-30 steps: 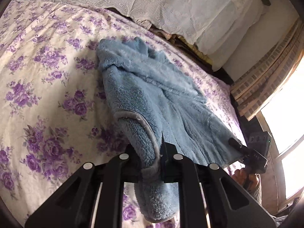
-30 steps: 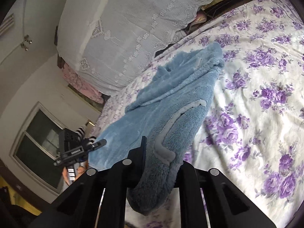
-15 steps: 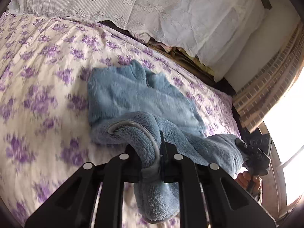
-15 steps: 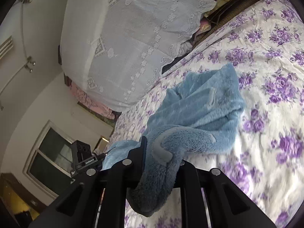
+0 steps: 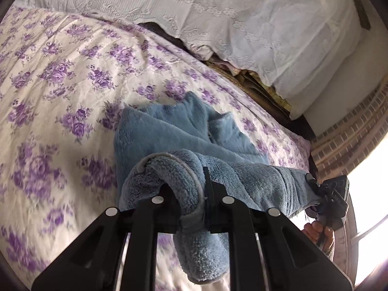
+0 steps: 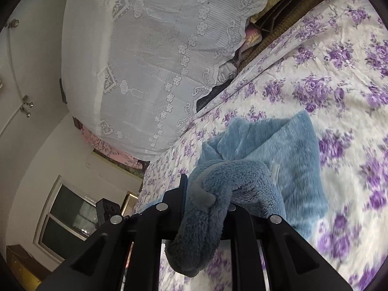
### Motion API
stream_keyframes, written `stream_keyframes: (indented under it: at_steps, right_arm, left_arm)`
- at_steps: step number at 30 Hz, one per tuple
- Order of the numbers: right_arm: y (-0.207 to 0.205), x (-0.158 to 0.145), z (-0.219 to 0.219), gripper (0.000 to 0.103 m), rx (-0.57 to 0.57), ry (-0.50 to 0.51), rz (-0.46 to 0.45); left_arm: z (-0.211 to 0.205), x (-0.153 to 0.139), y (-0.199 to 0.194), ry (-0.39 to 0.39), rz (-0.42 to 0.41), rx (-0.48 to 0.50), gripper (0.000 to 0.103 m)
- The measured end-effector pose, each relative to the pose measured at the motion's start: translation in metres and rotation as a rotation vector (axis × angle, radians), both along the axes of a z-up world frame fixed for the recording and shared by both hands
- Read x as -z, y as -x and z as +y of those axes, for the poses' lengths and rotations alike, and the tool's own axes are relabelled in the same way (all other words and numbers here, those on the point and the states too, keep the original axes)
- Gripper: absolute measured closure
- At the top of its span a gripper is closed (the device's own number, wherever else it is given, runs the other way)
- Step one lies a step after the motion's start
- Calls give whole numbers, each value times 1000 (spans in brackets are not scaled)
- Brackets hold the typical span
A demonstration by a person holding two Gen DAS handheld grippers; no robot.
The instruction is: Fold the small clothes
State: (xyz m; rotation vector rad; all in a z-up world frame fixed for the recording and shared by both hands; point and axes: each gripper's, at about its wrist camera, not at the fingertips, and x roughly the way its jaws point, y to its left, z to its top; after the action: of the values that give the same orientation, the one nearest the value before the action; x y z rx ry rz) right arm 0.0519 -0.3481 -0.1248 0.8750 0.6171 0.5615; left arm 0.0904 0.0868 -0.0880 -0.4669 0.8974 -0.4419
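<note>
From the left wrist, the left gripper [image 5: 191, 208] is squeezed tight on a thick bunch of the fuzzy blue garment [image 5: 174, 131]. A grey edge strip [image 5: 191, 177] curls over the top of the bunch, and a soft blue end hangs down below the fingers. The far part of the garment lies flat on the bed sheet [image 5: 60, 77], which is cream with purple flowers. The near part is lifted up and rolled over toward the flat part. It stretches to the right, where the right gripper [image 5: 315, 186] pinches its other corner. A hand [image 5: 317, 235] holds that tool from below. Behind the bed there is a white lace cover [image 5: 242, 19] and a brick wall [image 5: 349, 135].

From the right wrist, the right gripper [image 6: 206, 206] is clamped shut on its own bunch of the blue garment [image 6: 271, 145]. A grey strip end [image 6: 202, 197] sticks out by the fingers, and more fluff hangs below them. The rest of the garment lies on the flowered sheet [image 6: 339, 60], just ahead of the fingers. The edges of the sheet look blurry. On the left, a window [image 6: 63, 218] sits in a white wall.
</note>
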Motion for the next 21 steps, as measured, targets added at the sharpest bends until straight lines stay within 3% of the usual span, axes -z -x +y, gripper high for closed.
stream_keyframes:
  at_steps: [4, 6, 7, 8, 11, 13, 14, 15, 16, 17, 18, 21]
  right_arm:
    - [-32, 17, 1, 86, 26, -2, 39]
    - [-44, 30, -1, 71, 45, -1, 65]
    - [-52, 42, -3, 52, 63, -5, 94]
    - [-57, 52, -4, 47, 74, -24, 109]
    - [-63, 68, -8, 45, 71, -83, 89]
    - [-63, 63, -7, 30, 36, -103, 60]
    - [-62, 60, -7, 14, 27, -115, 41]
    - [-61, 58, -6, 3, 11, -135, 13]
    - [-60, 53, -4, 3, -7, -117, 9]
    - [-58, 47, -2, 3, -22, -57, 43]
    - [-58, 42, -1, 3, -32, -5, 66]
    - [-38, 15, -1, 3, 31, 132, -16]
  left_arm:
    - [4, 17, -33, 19, 49, -24, 85]
    - [6, 31, -49, 42, 83, -31, 83]
    - [6, 39, -55, 57, 100, -32, 83]
    - [8, 48, -62, 88, 120, -32, 82]
    - [15, 63, -68, 184, 132, -30, 80]
    - [20, 60, -69, 229, 139, -28, 77]
    - [23, 54, -67, 256, 122, -27, 71]
    - [25, 48, -63, 268, 96, -32, 57]
    - [29, 39, -57, 261, 56, -52, 47]
    - [33, 28, -50, 235, 8, -90, 25]
    - [37, 17, -42, 202, -40, -127, 14]
    - [45, -6, -27, 145, -125, -156, 14]
